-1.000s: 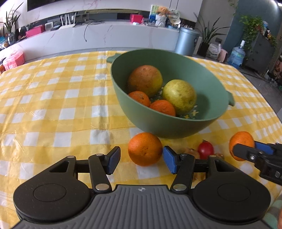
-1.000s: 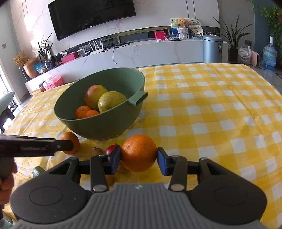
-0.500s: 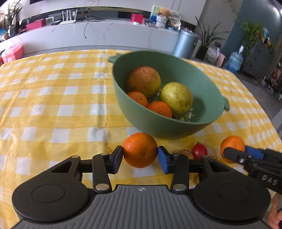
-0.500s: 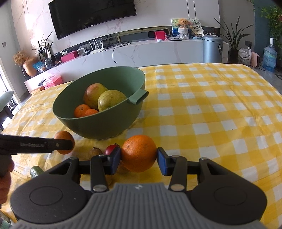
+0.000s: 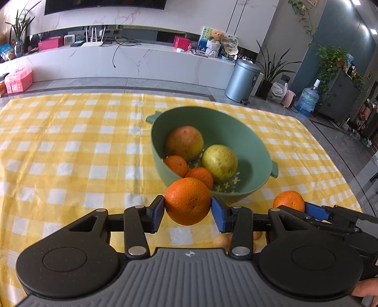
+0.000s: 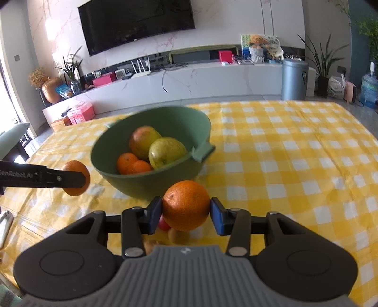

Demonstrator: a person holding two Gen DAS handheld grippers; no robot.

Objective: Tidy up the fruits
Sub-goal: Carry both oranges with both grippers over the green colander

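Wall: we see a wide black flat television (image 6: 137, 21) on pale marble.
Ledge: a long white marble counter (image 5: 132, 61) carries a white router with upright antennas (image 5: 93, 40) and a small red box (image 5: 182, 42).
Floor: a grey cylindrical metal bin (image 5: 243, 80) and a blue water jug (image 5: 307, 100) (beside green potted plants (image 5: 330, 63)).
Table cover: yellow-and-white checked cloth (image 5: 70, 153).

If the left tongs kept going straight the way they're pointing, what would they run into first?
Probably the green bowl: the left tongs, shut on an orange, point down at its near wall and rim. Depth is uncertain; they might just clear the rim.
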